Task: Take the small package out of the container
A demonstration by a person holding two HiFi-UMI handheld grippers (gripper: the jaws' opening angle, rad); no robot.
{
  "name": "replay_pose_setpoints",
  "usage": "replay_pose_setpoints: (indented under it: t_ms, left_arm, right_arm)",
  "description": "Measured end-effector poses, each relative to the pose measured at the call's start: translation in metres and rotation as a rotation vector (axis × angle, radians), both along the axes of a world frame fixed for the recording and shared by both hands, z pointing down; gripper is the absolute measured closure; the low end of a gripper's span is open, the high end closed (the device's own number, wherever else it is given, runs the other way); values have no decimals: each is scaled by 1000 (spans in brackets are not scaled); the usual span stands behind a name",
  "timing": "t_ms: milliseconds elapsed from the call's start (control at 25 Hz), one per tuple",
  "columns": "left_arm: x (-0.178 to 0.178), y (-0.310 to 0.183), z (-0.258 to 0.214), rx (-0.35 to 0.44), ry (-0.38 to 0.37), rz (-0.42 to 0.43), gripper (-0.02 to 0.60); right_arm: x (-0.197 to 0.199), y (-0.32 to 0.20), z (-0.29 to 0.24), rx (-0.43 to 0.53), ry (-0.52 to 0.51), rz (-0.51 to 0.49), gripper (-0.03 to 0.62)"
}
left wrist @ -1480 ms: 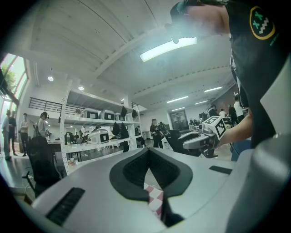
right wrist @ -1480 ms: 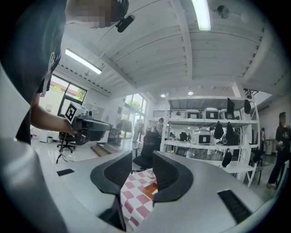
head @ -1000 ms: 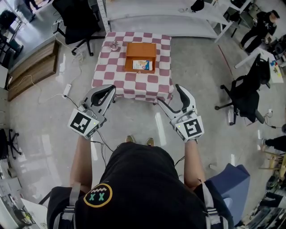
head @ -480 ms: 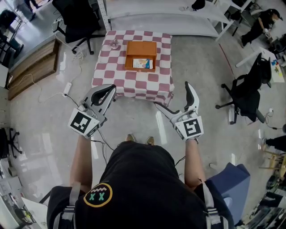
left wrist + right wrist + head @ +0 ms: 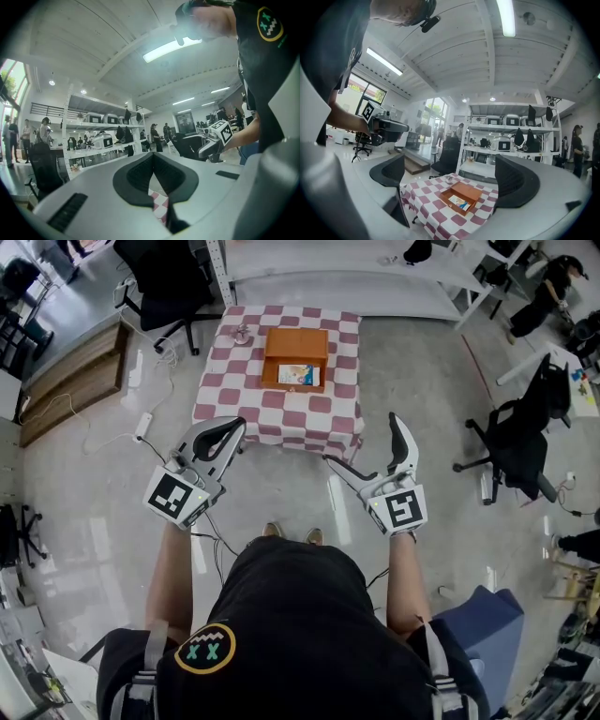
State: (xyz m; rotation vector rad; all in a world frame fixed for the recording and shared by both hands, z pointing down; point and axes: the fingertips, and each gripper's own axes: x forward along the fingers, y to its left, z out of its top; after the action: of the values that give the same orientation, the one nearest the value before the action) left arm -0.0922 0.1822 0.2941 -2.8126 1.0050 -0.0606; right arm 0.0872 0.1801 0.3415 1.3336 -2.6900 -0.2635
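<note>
An open orange-brown box (image 5: 295,358) sits on a small table with a red-and-white checked cloth (image 5: 281,418). A small white and blue package (image 5: 298,375) lies in the box's near part; the right gripper view also shows the box (image 5: 461,196) and the package (image 5: 457,203). My left gripper (image 5: 238,432) hovers short of the table's near left corner, its jaws shut with nothing between them. My right gripper (image 5: 361,444) hangs off the near right corner, jaws spread wide and empty. Both are well away from the box.
A small metal object (image 5: 242,334) lies on the cloth left of the box. Office chairs (image 5: 164,282) stand behind the table and to the right (image 5: 514,442). White shelving (image 5: 347,277) runs behind the table. Cables and a wooden platform (image 5: 70,381) lie on the floor at left.
The right gripper's jaws have spread from partly open to wide. The left gripper has stayed where it was, shut.
</note>
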Motion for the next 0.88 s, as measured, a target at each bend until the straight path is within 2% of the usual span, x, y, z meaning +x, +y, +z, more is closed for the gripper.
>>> replay_pose_setpoints:
  t_ms: [520, 880]
  left_arm:
    - [42, 23, -3, 8, -20, -47, 565]
    - [54, 25, 1, 1, -35, -47, 565]
  right_arm:
    - [38, 13, 5, -1, -6, -41, -3]
    - [46, 11, 11, -6, -17, -47, -3]
